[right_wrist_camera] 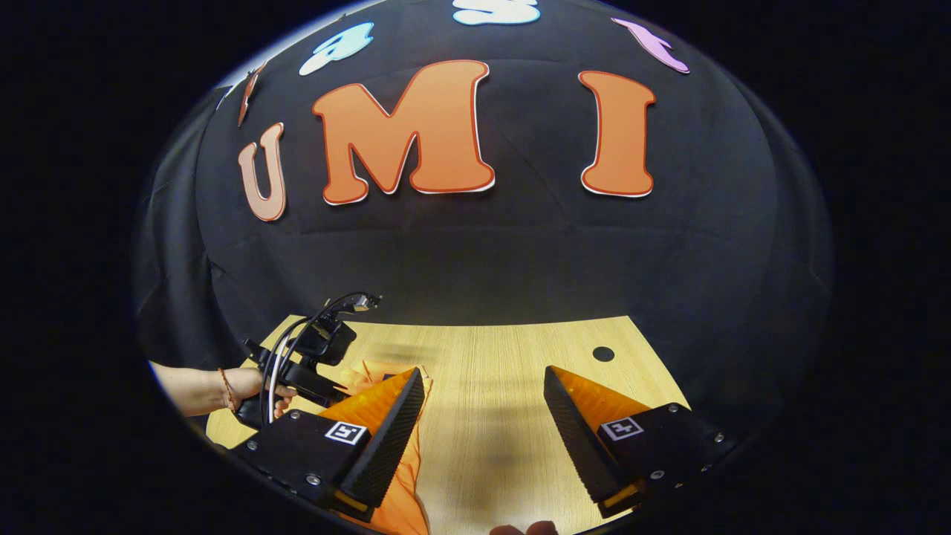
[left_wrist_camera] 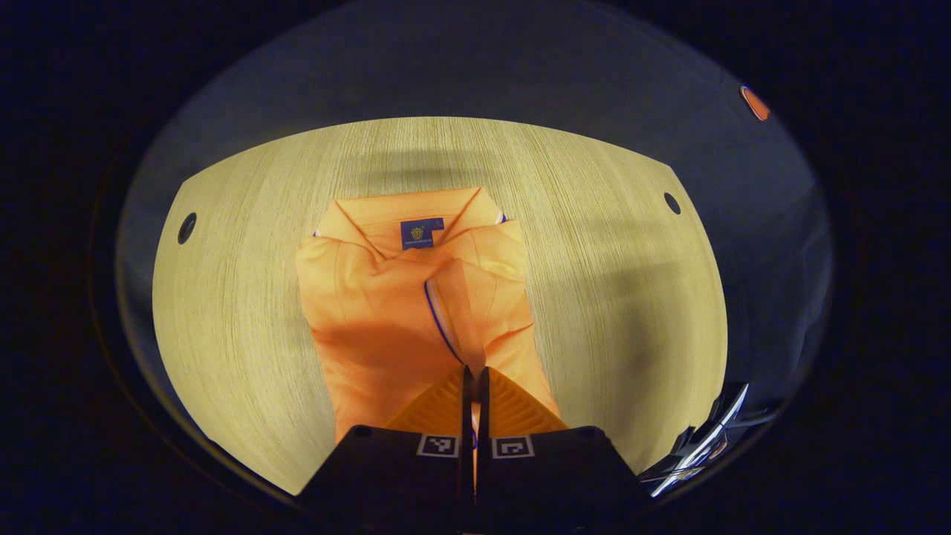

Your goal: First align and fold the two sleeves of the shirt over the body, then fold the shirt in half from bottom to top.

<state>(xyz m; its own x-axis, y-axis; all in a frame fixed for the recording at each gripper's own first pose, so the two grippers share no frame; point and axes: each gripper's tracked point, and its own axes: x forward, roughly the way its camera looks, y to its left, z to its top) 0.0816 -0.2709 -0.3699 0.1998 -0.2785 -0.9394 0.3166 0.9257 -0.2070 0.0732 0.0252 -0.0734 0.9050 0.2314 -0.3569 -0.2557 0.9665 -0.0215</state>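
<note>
An orange shirt (left_wrist_camera: 386,312) lies on the wooden table (left_wrist_camera: 594,297), collar (left_wrist_camera: 416,212) at the far end, its sleeves folded in over the body. A blue-trimmed sleeve edge (left_wrist_camera: 440,319) runs down to my left gripper (left_wrist_camera: 474,375), which is shut with a strip of the shirt's fabric pinched between its fingers. In the right gripper view my right gripper (right_wrist_camera: 483,383) hangs open over bare table (right_wrist_camera: 490,446), nothing between its fingers. The shirt (right_wrist_camera: 397,501) lies beside its left finger (right_wrist_camera: 386,438). Farther left, a hand (right_wrist_camera: 260,397) holds the left gripper (right_wrist_camera: 316,357) over the shirt.
The table has round cable holes (left_wrist_camera: 186,227) (left_wrist_camera: 672,202) (right_wrist_camera: 603,354) near its far corners. Black cloth wall (right_wrist_camera: 520,260) stands right behind the table. A shiny metallic part (left_wrist_camera: 706,438) shows at the lower right edge of the left gripper view.
</note>
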